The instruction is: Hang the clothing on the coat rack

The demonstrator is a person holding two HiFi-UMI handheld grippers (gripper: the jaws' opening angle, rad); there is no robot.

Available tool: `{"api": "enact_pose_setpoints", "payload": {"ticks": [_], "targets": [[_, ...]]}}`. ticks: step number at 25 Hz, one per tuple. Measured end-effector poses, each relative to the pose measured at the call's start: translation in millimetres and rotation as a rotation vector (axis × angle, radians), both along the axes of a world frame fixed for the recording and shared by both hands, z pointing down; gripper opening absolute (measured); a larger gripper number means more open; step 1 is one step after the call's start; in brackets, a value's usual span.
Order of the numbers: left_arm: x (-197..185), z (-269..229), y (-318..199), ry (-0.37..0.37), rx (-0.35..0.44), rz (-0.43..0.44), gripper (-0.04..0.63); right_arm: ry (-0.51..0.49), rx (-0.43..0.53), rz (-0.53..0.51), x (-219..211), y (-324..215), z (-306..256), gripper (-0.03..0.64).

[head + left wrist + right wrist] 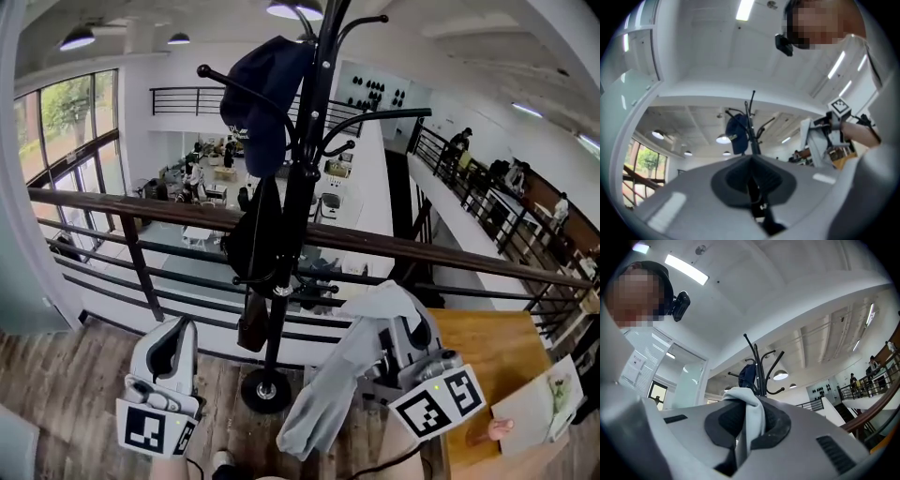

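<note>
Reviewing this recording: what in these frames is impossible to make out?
- Head view: the top of the coat rack is cut off by the upper edge.
- Head view: the dark item hanging mid-rack is too shadowed to tell bag from garment.
- Grey garment: it is bunched in the right gripper, so its type is unclear in both views.
- Navy cap: its print is too small to read.

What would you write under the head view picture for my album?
Right gripper holds a grey garment before a black coat rack with a dark cap; left gripper shut.
</note>
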State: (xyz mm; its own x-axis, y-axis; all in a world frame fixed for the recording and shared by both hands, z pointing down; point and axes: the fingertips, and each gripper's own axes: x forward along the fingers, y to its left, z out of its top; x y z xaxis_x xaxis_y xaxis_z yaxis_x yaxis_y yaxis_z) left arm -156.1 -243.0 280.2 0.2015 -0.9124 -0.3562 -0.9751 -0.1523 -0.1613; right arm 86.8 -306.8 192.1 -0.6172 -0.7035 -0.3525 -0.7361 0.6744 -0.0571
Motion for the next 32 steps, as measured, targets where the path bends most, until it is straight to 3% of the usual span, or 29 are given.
{"api": "enact_pose_setpoints", "payload": {"ticks": [15, 24, 32], "targets": [[-54.9, 2.7, -86.2, 0.014, 0.002, 0.184, 0.005, -0.006, 0.099, 0.049, -62.7, -42.4, -90.1, 0.006], [-78.0, 4.9, -105.5, 0.028, 0.01, 0.243, 0.005, -0.005, 0.142, 0.048, -95.2, -63.2, -154.5, 0.006], [-88.8, 9.9, -116.4, 0.029, 0.001, 0.273, 0.005, 0.013, 0.133, 0.074, -112.7, -77.6, -165.3, 0.006]]}}
